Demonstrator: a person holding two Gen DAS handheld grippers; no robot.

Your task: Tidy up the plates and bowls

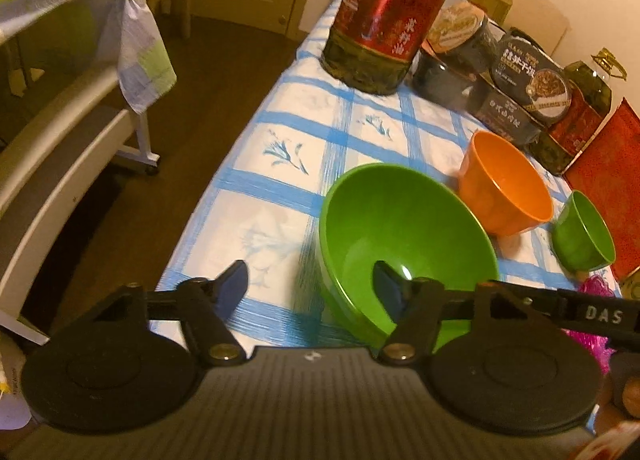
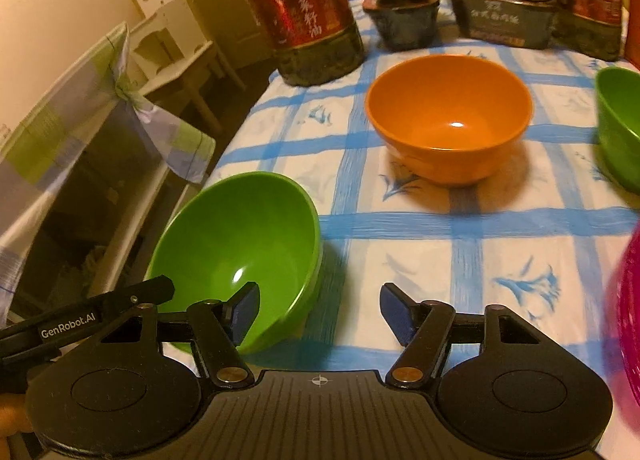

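I log: large bowl (image 1: 404,236), bright green; middle bowl (image 2: 450,116), orange; small bowl (image 1: 585,234), green; tablecloth (image 2: 460,260), white, blue checks and flower sprigs; oil bottle (image 1: 384,16), dark green, red label; basket (image 2: 628,320), magenta.

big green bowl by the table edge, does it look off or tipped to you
Yes. The large green plastic bowl is tilted, its mouth leaning toward the left table edge, close to it. The orange plastic bowl and small green bowl sit upright. Both tools are open, holding nothing.
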